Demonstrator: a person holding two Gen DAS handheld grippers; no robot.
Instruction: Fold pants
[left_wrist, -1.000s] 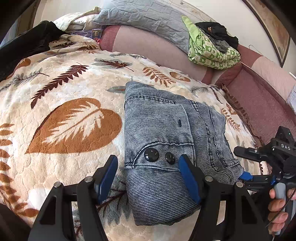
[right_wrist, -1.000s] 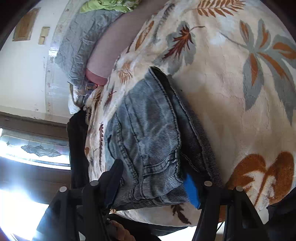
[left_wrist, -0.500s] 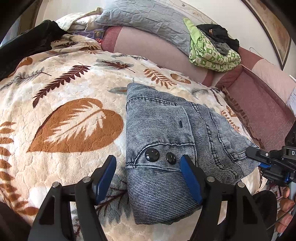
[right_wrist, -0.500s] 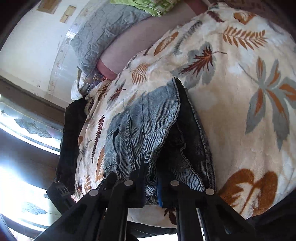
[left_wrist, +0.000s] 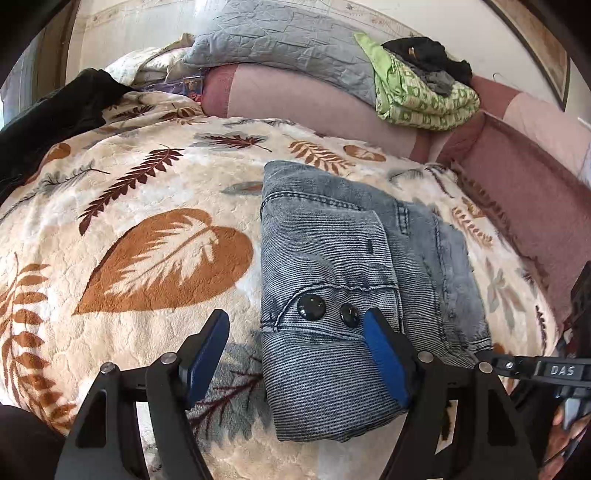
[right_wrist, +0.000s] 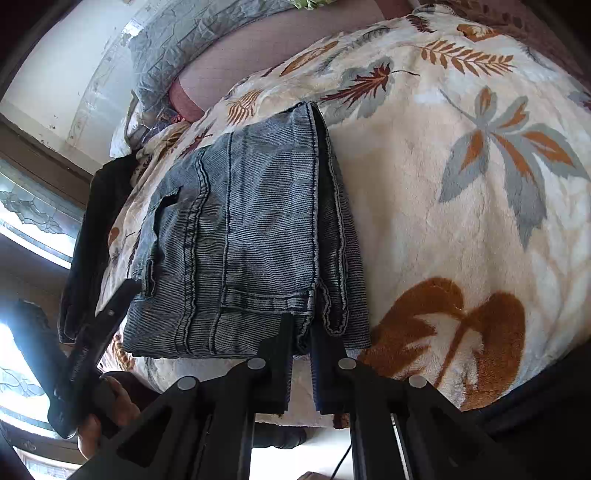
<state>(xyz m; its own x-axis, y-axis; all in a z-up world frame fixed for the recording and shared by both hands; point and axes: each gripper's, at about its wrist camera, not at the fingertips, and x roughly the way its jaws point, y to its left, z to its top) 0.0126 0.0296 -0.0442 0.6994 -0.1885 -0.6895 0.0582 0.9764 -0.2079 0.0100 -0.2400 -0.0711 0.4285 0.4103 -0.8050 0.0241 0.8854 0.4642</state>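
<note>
The grey-blue denim pants (left_wrist: 332, 266) lie folded in a compact stack on a cream blanket with leaf prints (left_wrist: 147, 221). Two black buttons (left_wrist: 312, 306) face up near the stack's near end. My left gripper (left_wrist: 295, 350) is open, its blue pads either side of the stack's near left corner, above it. In the right wrist view the pants (right_wrist: 240, 240) fill the middle, and my right gripper (right_wrist: 301, 332) is shut on the near edge of the folded layers. The right gripper also shows in the left wrist view (left_wrist: 480, 356) at the stack's right edge.
A pink headboard cushion (left_wrist: 295, 99) runs along the back, with a grey pillow (left_wrist: 277, 40) and a green patterned cloth under dark clothes (left_wrist: 424, 96) on it. A black garment (left_wrist: 48, 122) lies at the far left. A window (right_wrist: 22, 221) shows at left.
My right gripper went from open around the pants' edge to shut on it. The lifted edge has come down flat on the stack. My left gripper stayed open in place.
</note>
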